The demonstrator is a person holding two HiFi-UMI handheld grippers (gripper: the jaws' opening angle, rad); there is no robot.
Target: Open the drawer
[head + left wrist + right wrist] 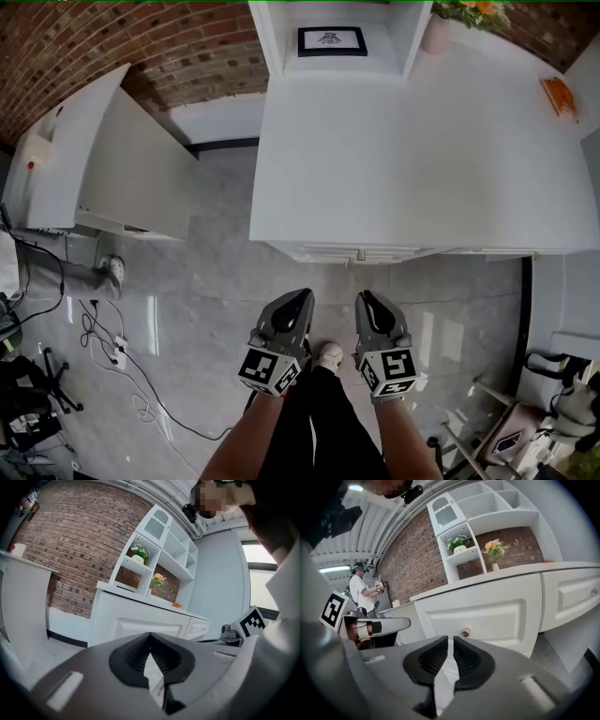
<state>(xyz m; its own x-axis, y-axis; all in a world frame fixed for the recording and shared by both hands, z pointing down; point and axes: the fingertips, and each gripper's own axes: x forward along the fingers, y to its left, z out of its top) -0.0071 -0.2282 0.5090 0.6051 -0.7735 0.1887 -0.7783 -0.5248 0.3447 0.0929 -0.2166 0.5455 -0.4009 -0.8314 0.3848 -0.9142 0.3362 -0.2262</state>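
Observation:
The white cabinet's drawer (483,616) has a panelled front and a small brass knob (465,632), which sits just above and to the right of my right gripper (450,641), some way off. That gripper's jaws stand a narrow slit apart with nothing between them. My left gripper (150,637) is shut, its tips meeting on nothing, and it faces the same cabinet front (145,623) from a distance. In the head view both grippers, left (302,298) and right (367,300), hover side by side over the floor, short of the drawer fronts (356,251).
The white countertop (403,159) carries a shelf unit, a flower vase (494,555) and an orange item (559,94). Another white cabinet (103,159) stands at the left. Cables (112,347) lie on the grey floor. A person (361,590) stands far back.

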